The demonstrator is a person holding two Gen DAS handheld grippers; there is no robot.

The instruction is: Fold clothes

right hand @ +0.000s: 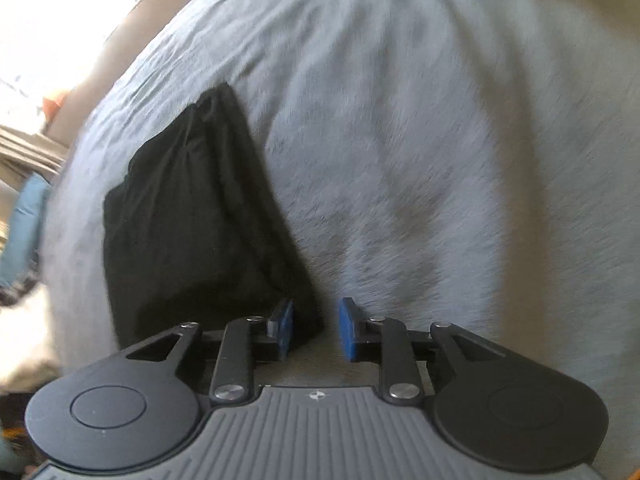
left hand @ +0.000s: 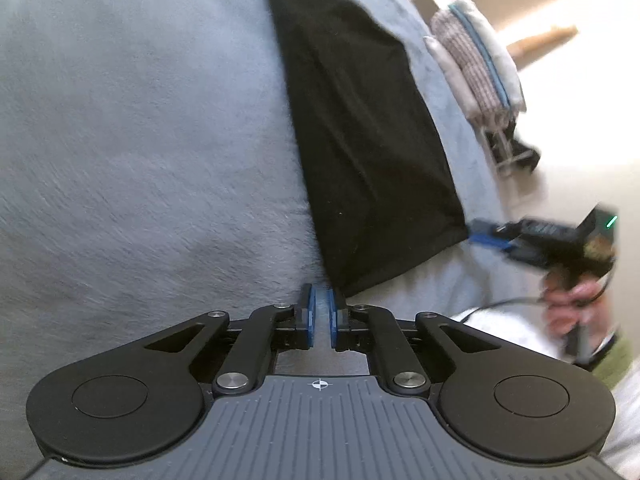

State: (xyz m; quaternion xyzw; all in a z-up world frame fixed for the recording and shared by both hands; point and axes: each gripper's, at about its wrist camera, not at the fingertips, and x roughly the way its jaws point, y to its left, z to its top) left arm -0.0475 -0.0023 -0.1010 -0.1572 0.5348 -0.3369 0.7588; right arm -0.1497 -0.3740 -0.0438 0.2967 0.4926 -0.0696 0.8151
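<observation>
A black garment (left hand: 360, 140), folded into a long narrow shape, lies flat on a light grey-blue blanket (left hand: 140, 140). My left gripper (left hand: 320, 300) hovers just left of the garment's near corner, its blue pads almost together with nothing between them. Blurred in the same view, my right gripper (left hand: 480, 232) sits at the garment's other near corner, with a hand (left hand: 568, 304) on its grip. In the right wrist view the right gripper (right hand: 316, 312) stands open. A corner of the black garment (right hand: 192, 220) lies loose between its pads.
A stack of folded white and grey clothes (left hand: 476, 60) sits on a rack past the bed's right edge, above a pale floor. A blue object (right hand: 24, 224) and other blurred clutter lie off the bed's left edge. The blanket (right hand: 440, 140) spreads wide beside the garment.
</observation>
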